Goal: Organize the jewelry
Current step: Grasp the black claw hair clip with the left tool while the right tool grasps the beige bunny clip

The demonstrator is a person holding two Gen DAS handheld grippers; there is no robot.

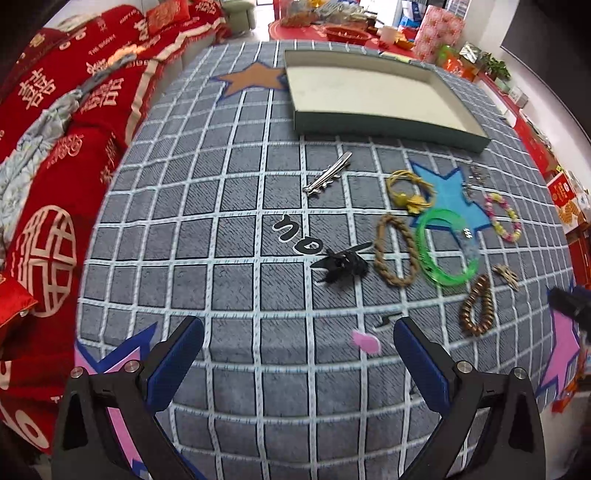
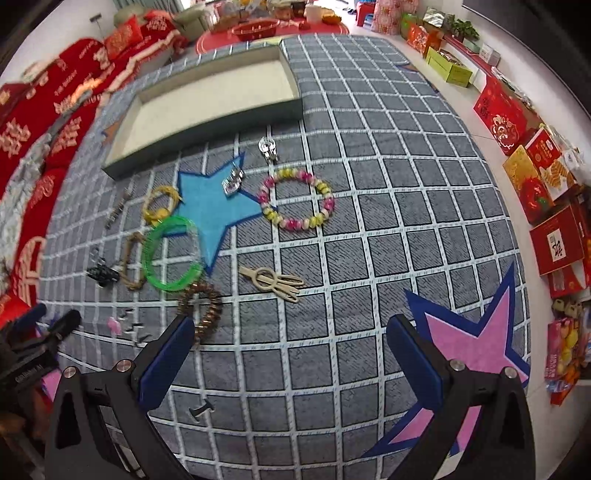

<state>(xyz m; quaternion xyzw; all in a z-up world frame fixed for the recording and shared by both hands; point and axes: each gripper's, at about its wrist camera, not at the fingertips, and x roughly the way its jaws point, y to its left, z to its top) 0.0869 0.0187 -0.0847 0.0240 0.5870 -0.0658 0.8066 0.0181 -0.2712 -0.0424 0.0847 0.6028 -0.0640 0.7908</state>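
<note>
Jewelry lies on a grey checked rug. In the left wrist view: a silver hair clip (image 1: 328, 173), a black clip (image 1: 341, 264), a braided rope bracelet (image 1: 396, 250), a green bangle (image 1: 445, 247), a yellow bracelet (image 1: 408, 190), a brown bead bracelet (image 1: 478, 311) and a pink-yellow bead bracelet (image 1: 504, 216). An empty shallow box (image 1: 376, 86) lies beyond them. My left gripper (image 1: 298, 341) is open and empty, short of the black clip. In the right wrist view my right gripper (image 2: 290, 341) is open and empty, near the brown bracelet (image 2: 205, 308) and a beige clip (image 2: 273, 281).
Red cushions and bedding (image 1: 55, 147) line the rug's left side. Red and yellow gift boxes (image 2: 535, 177) stand along the right wall. A red mat with a basket and dishes (image 2: 258, 27) lies beyond the box (image 2: 207, 96). The left gripper (image 2: 40, 339) shows at the right view's left edge.
</note>
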